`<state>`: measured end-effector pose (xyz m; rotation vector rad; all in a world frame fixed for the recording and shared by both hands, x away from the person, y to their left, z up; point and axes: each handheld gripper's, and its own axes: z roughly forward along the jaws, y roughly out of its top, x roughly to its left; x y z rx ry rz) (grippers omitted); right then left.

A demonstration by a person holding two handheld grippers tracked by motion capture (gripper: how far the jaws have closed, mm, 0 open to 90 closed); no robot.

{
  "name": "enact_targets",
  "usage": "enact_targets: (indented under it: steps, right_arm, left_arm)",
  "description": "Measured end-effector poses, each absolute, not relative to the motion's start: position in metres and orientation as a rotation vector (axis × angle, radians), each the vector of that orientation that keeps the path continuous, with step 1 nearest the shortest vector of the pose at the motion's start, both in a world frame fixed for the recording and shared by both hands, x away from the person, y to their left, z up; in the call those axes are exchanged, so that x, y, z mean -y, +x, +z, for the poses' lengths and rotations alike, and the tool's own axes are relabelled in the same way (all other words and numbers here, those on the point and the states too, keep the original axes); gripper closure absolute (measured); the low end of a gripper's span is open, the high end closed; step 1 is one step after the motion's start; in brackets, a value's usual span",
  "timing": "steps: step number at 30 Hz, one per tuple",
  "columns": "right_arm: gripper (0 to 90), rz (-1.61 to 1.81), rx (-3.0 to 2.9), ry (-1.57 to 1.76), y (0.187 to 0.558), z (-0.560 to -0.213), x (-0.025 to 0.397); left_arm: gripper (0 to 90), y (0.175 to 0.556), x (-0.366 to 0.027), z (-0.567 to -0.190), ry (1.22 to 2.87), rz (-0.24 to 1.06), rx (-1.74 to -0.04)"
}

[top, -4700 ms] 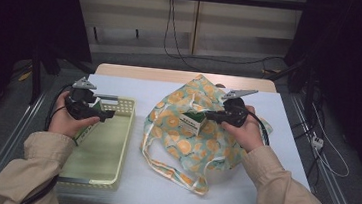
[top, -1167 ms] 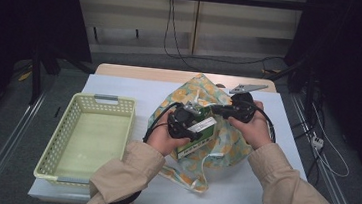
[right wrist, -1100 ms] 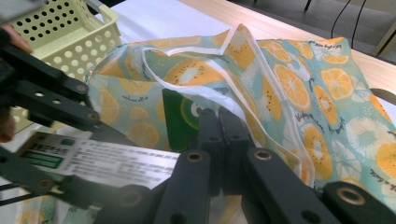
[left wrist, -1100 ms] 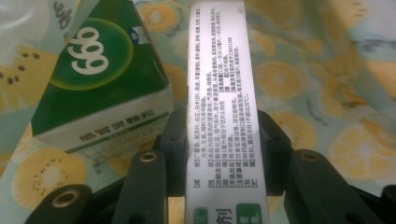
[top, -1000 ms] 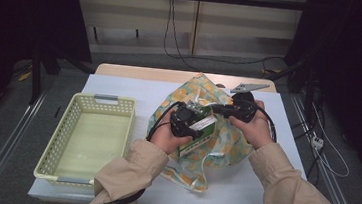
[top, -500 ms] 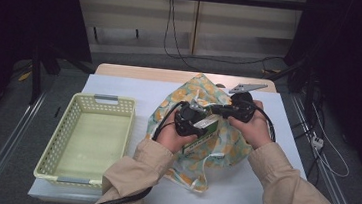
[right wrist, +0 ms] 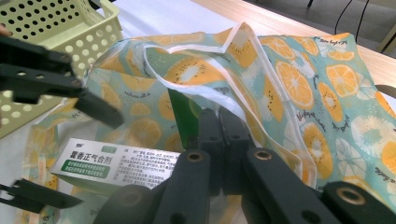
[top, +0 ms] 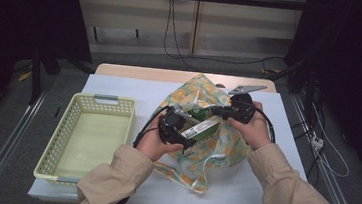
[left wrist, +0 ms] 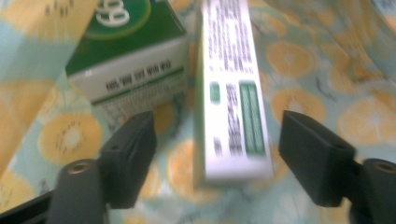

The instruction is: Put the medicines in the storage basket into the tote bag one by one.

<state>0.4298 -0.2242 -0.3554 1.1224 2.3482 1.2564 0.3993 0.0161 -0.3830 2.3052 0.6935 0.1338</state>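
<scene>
While the left tool [left wrist: 212, 149] gapes around a slim carton [left wrist: 231, 93], the right tool [right wrist: 219, 140] pinches printed cloth [right wrist: 299, 98].

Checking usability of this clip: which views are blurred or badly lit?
Left gripper view: soft throughout, print on the white box and green box smeared. Right gripper view: box label sharp, near jaws blurred. High view: table evenly lit, surroundings dark.

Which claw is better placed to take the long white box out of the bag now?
Probably the left claw: its open jaws stand on both sides of the white box, not yet touching it. The right claw is shut and seems to pinch the bag edge.
</scene>
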Motion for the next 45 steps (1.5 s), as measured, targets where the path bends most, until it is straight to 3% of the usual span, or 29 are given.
enact_targets:
  steps: [2, 5, 26, 31, 33, 38, 45]
  right_arm:
    - [90.0, 1.256, -2.347, 1.123, 0.430, -0.356, 0.224]
    - [90.0, 1.260, -2.347, 1.117, 0.429, -0.356, 0.222]
    - [90.0, 1.270, -2.348, 1.097, 0.428, -0.349, 0.218]
    - [90.0, 1.264, -2.351, 1.102, 0.428, -0.352, 0.219]
    - [90.0, 1.265, -2.352, 1.106, 0.428, -0.353, 0.220]
    - [90.0, 1.262, -2.353, 1.117, 0.428, -0.357, 0.221]
    - [90.0, 1.262, -2.355, 1.122, 0.429, -0.360, 0.222]
  left_arm:
    - [39.7, 0.396, -0.020, -0.384, 2.323, 0.125, -0.684]
    - [60.1, 0.395, -0.021, -0.387, 2.310, 0.116, -0.684]
    - [62.5, 0.426, 0.027, -0.399, 2.164, 0.183, -0.757]
    - [56.8, 0.425, 0.029, -0.403, 2.151, 0.169, -0.738]
    - [38.5, 0.423, 0.026, -0.403, 2.164, 0.166, -0.756]
    - [20.3, 0.413, 0.009, -0.398, 2.168, 0.165, -0.785]
    - [16.5, 0.387, -0.007, -0.394, 2.189, 0.144, -0.718]
